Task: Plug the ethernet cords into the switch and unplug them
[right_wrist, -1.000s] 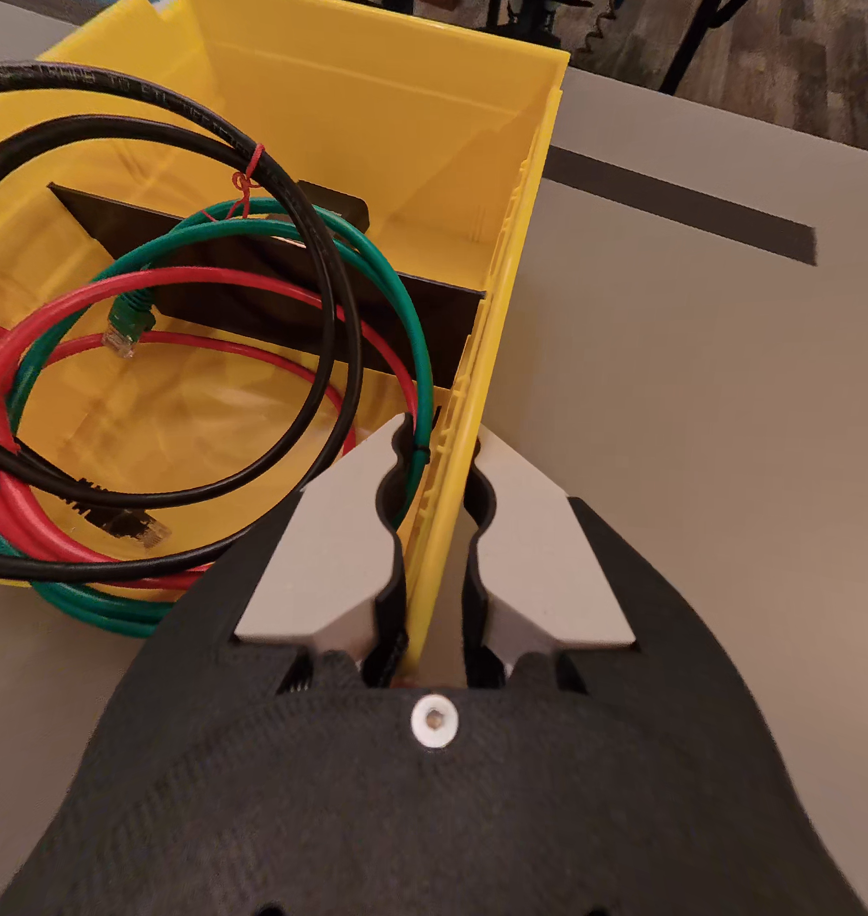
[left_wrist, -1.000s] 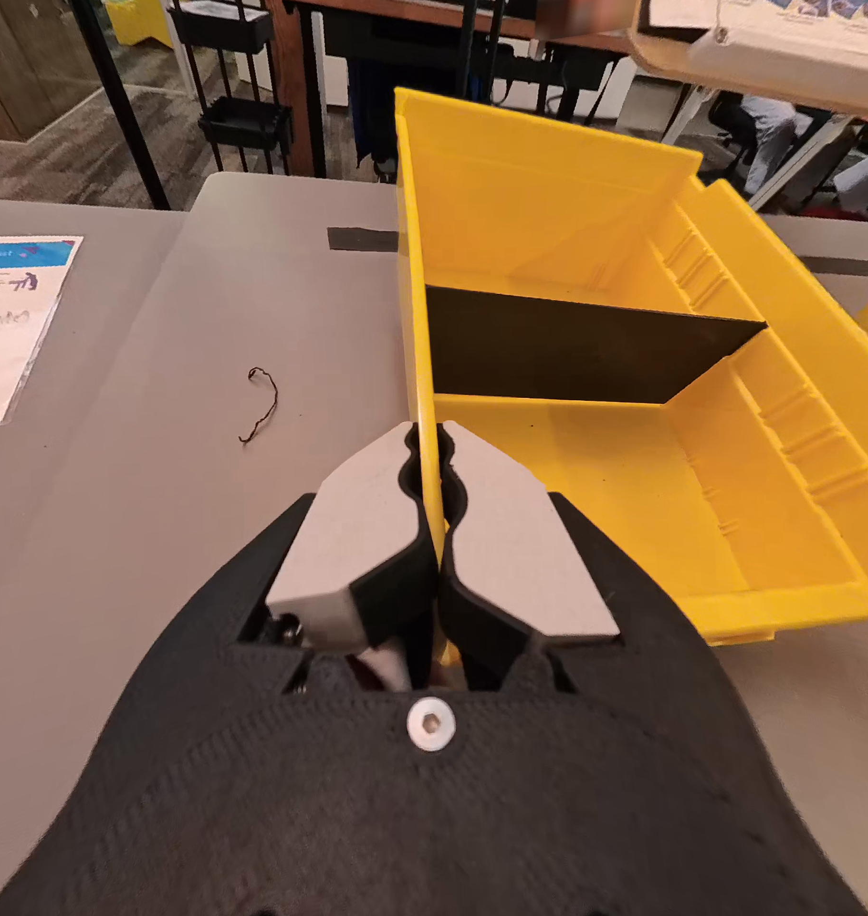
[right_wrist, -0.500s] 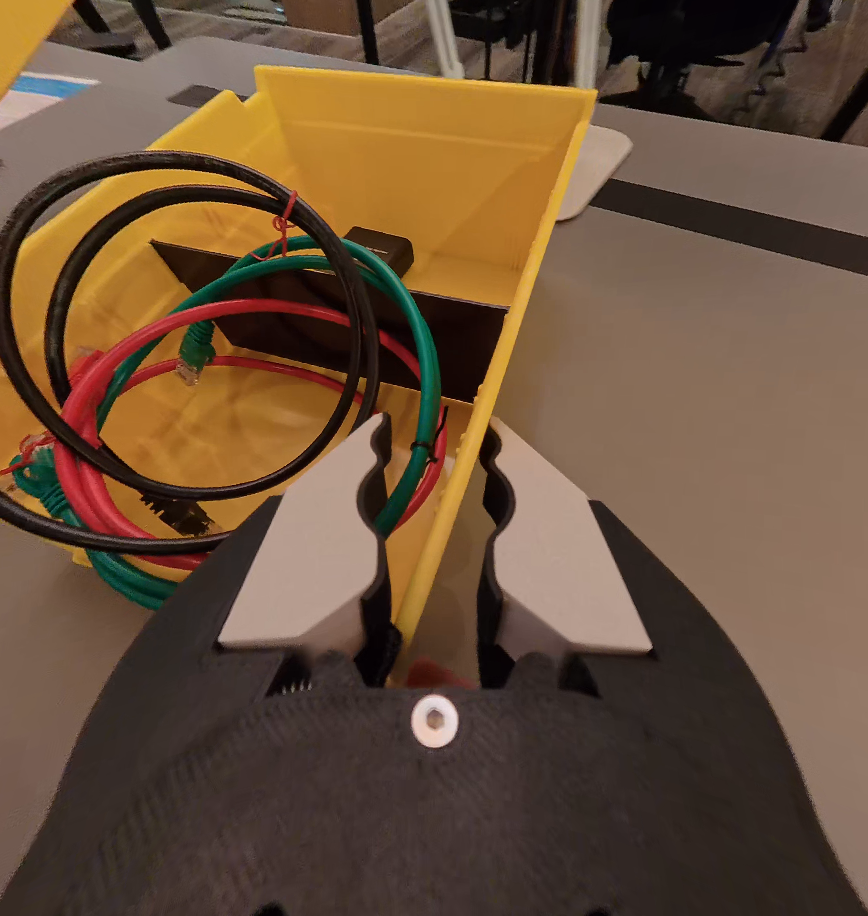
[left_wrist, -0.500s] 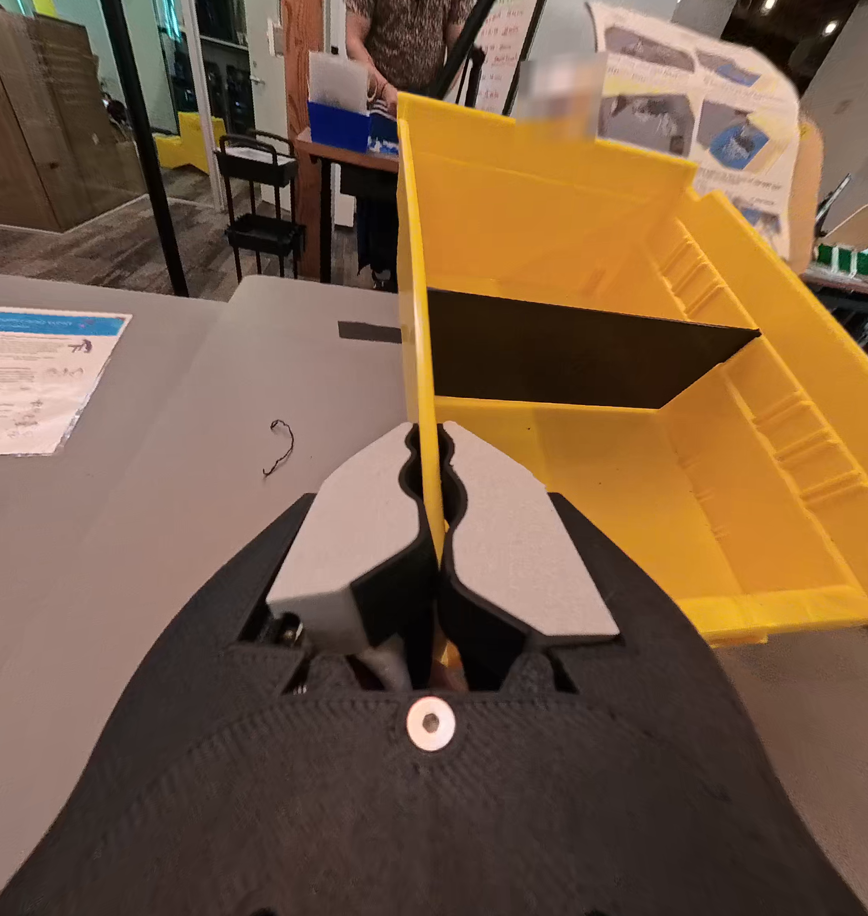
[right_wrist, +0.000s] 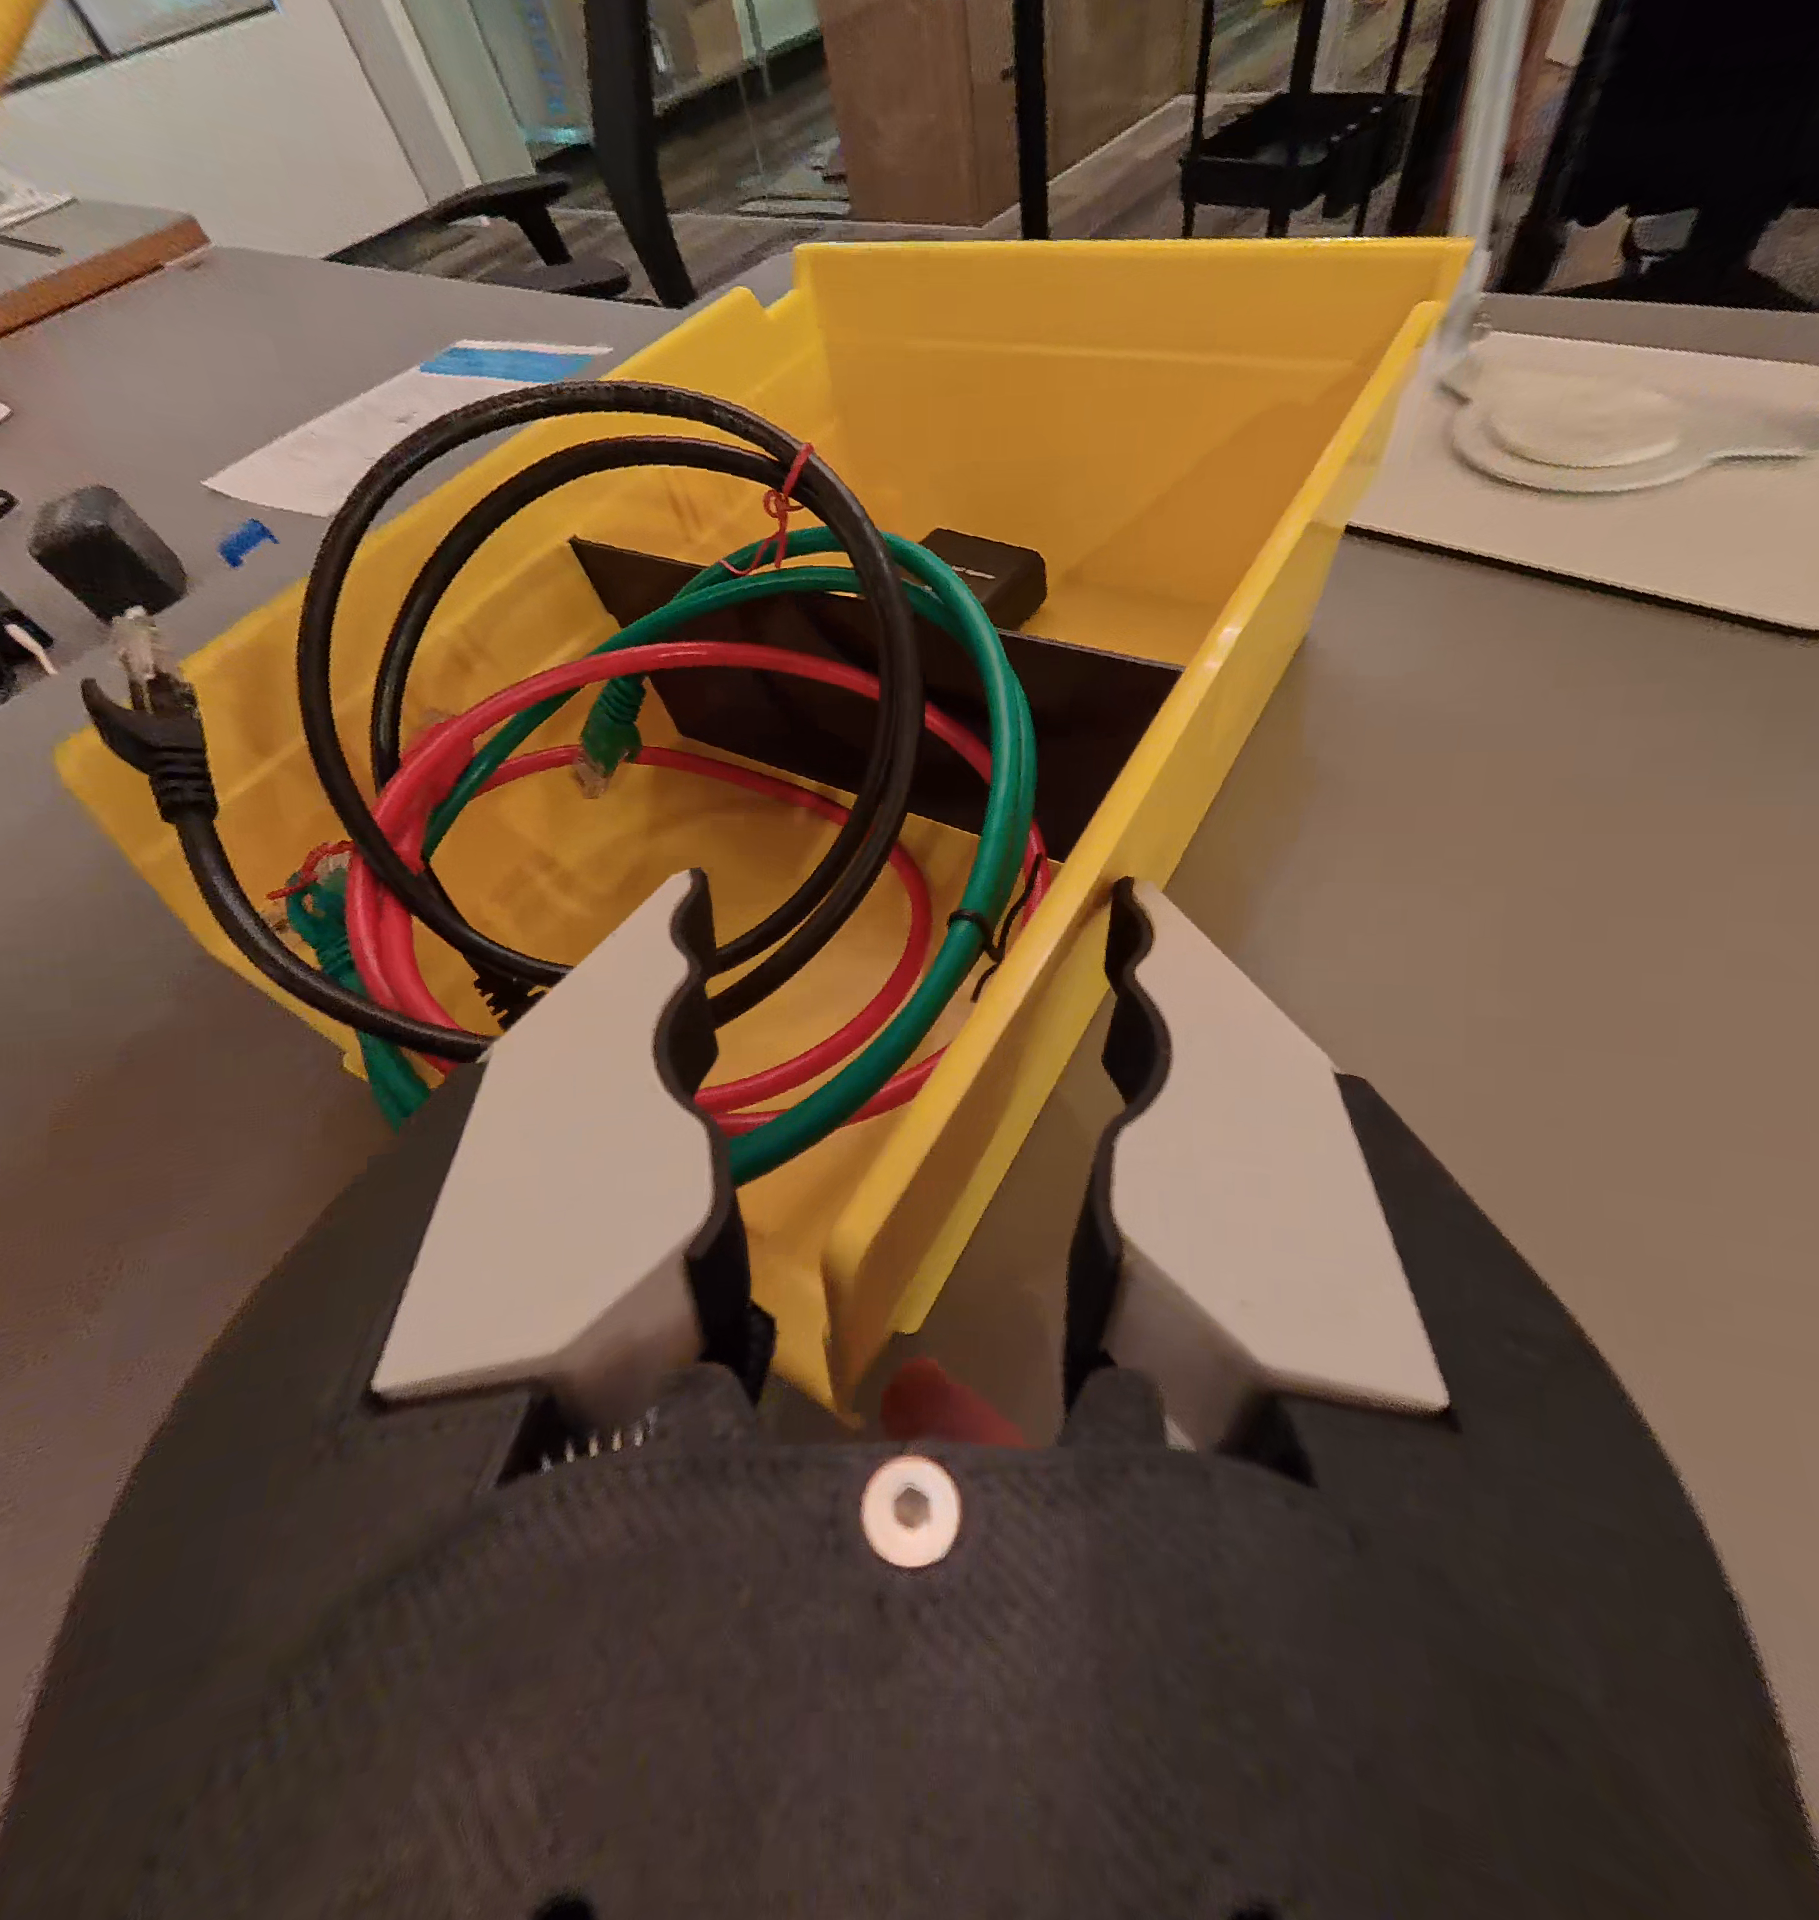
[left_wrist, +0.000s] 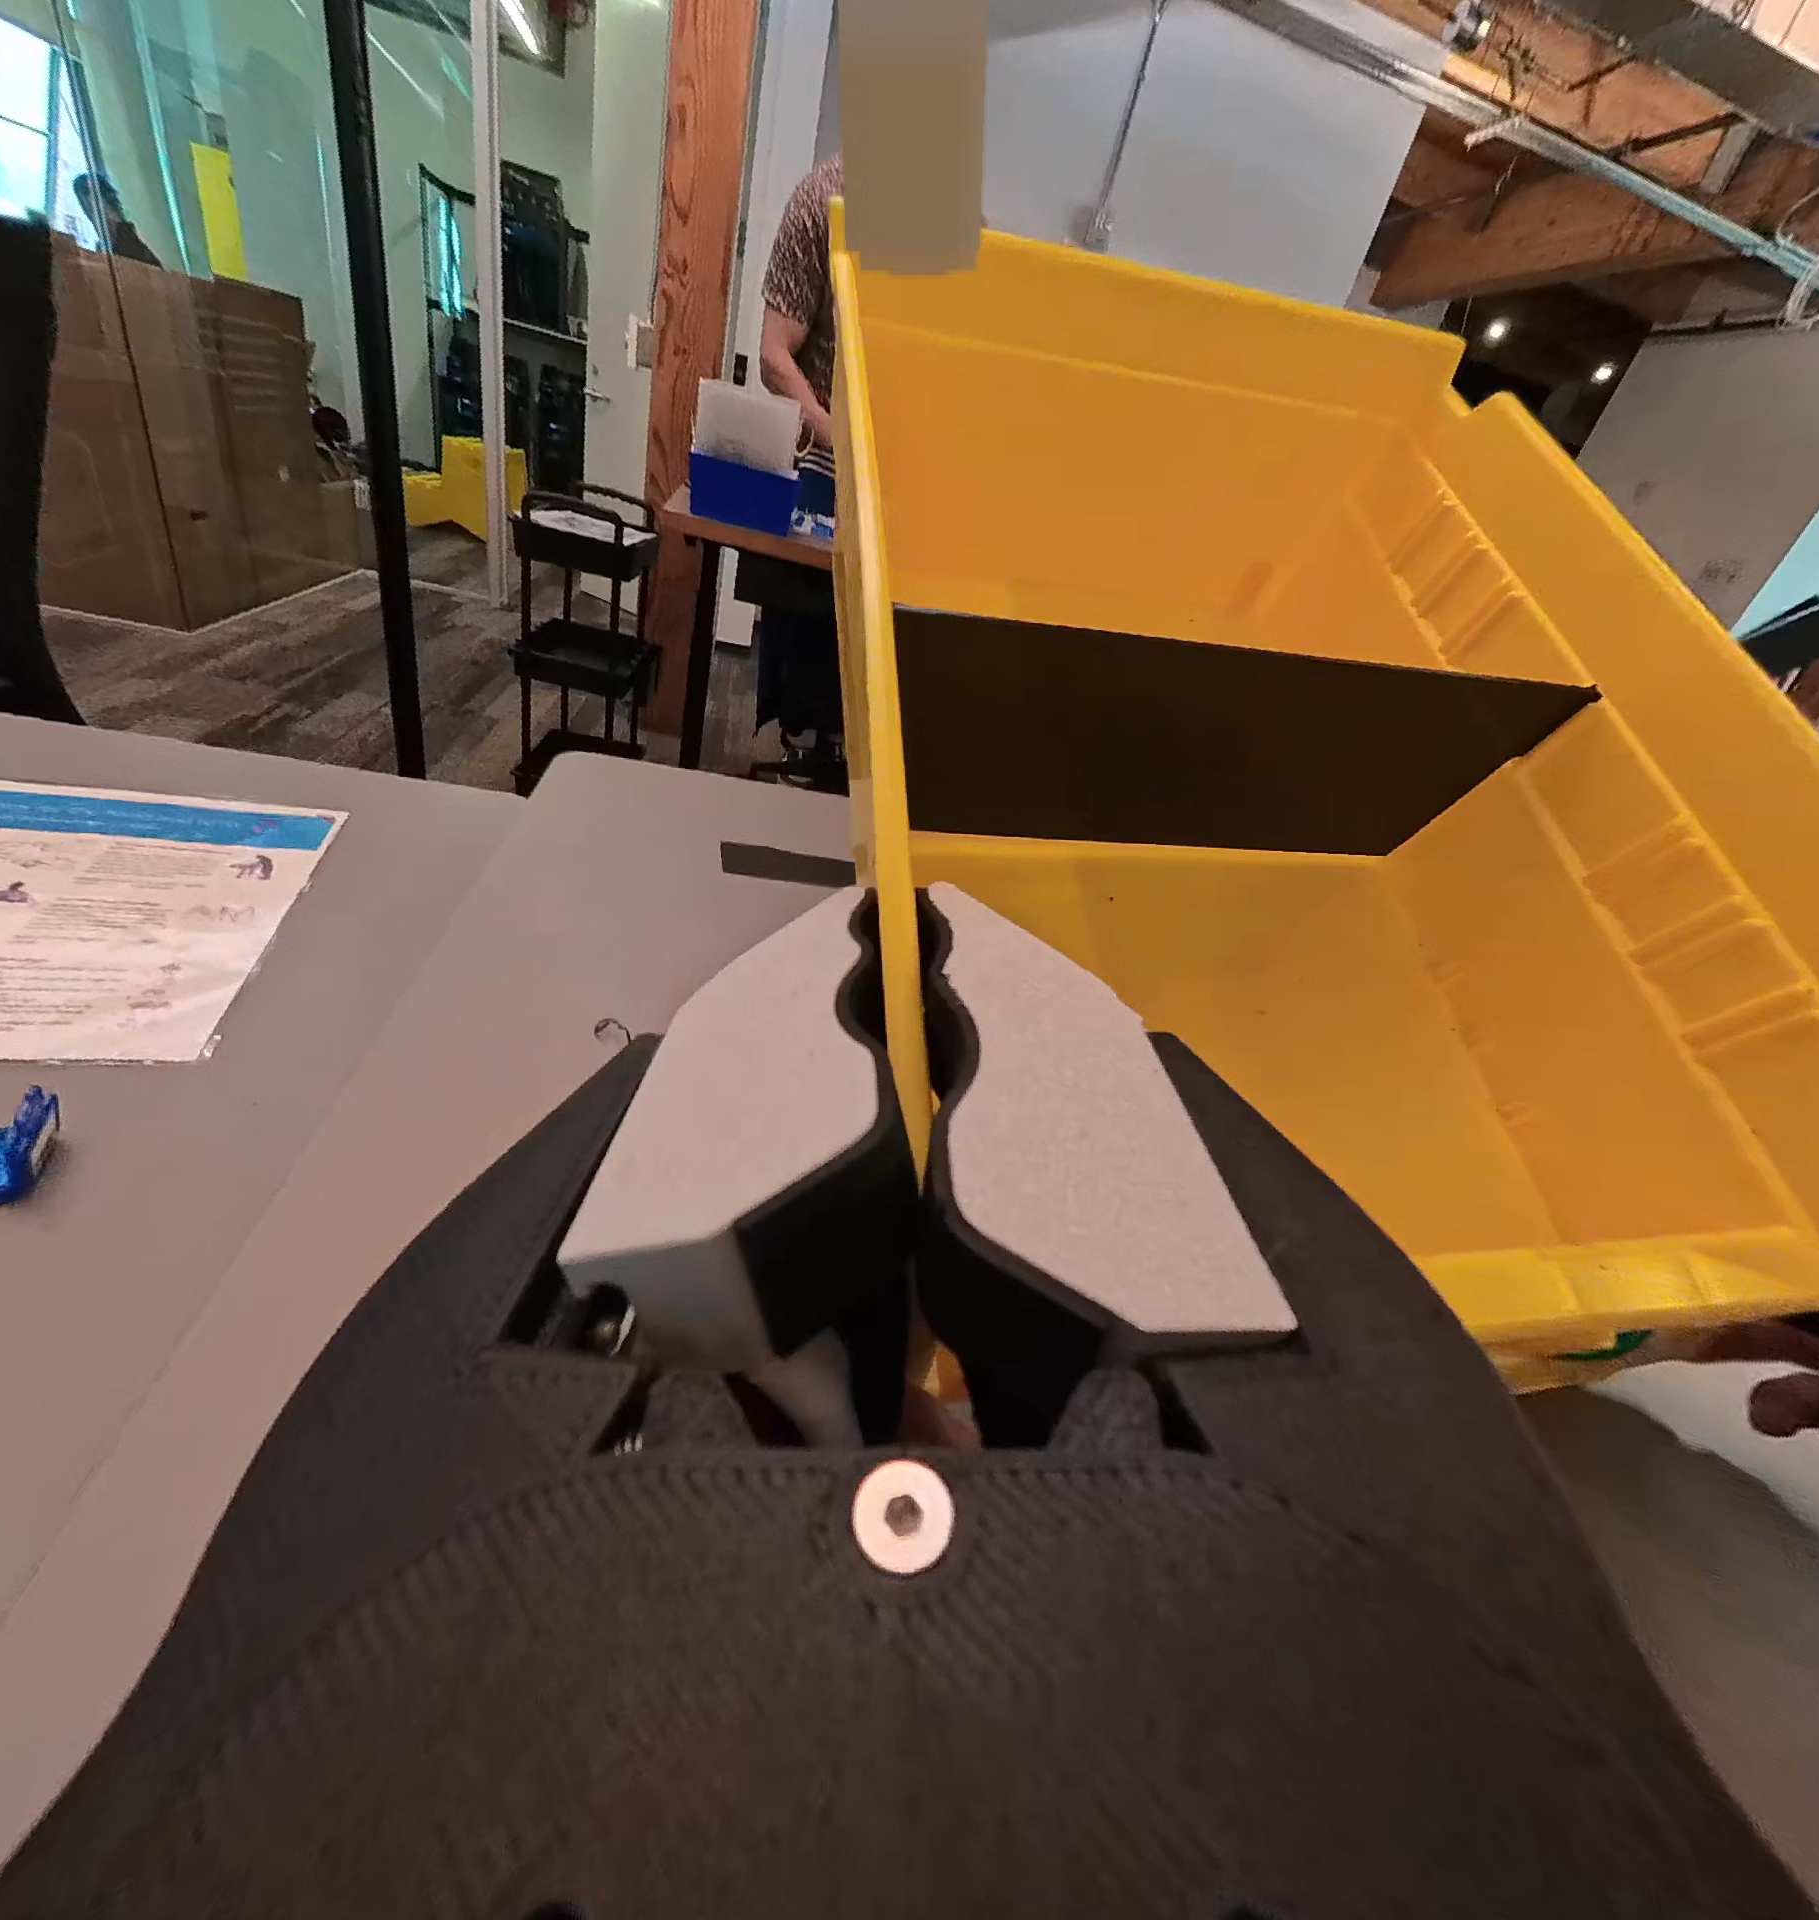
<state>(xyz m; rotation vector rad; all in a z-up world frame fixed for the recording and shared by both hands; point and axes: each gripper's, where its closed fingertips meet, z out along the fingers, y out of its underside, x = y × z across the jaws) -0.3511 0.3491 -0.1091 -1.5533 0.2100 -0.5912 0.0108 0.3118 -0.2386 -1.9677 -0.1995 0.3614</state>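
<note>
The left gripper [left_wrist: 897, 925] is clamped on the side wall of an empty yellow bin [left_wrist: 1300, 582], which has a black divider [left_wrist: 1196, 758] and is tilted above the grey table [left_wrist: 261, 1195]. In the second yellow bin [right_wrist: 1144, 416], the black cord [right_wrist: 614, 416], red cord [right_wrist: 759, 660] and green cord [right_wrist: 998, 727] lie coiled in front of its divider, and a small black box [right_wrist: 988, 566], perhaps the switch, sits behind it. The right gripper [right_wrist: 905, 894] is released, its fingers spread on both sides of this bin's right wall without touching it.
</note>
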